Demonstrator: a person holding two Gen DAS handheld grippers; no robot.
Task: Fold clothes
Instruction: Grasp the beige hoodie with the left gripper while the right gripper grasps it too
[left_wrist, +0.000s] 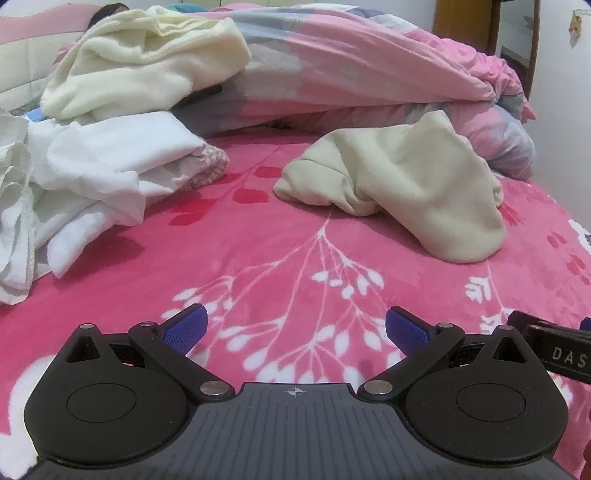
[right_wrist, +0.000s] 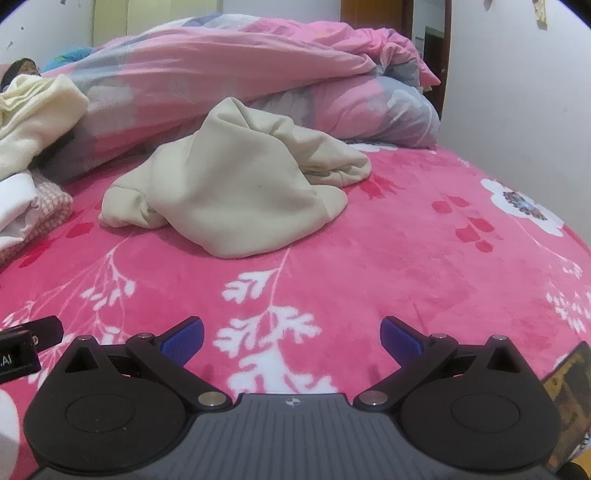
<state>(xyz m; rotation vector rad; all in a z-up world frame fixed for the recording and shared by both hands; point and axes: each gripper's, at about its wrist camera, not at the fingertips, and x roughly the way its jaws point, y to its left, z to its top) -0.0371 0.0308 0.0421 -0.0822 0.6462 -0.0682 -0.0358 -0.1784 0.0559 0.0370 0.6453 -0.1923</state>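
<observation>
The left gripper (left_wrist: 296, 328) hung released, its blue ribbed pads (left_wrist: 184, 328) spread wide with nothing between them, low over the bright pink plush blanket with white branch prints (left_wrist: 258, 258). Just beside it to the right showed a black edge of the other tool (left_wrist: 554, 347). The right gripper (right_wrist: 291, 336) was likewise unclenched and empty above the same blanket. Ahead of both, well apart from the fingertips, lay the crumpled beige soft-knit garment (right_wrist: 236, 184), heaped loosely on the blanket; from the left gripper it sat forward and to the right, from the right one forward and slightly left. Farther left of the left gripper rested a pile of white cloths (left_wrist: 92, 177), with a pale yellow fleece garment (left_wrist: 140, 62) behind it. Beyond everything bulked a pink and grey quilt (left_wrist: 351, 81).
</observation>
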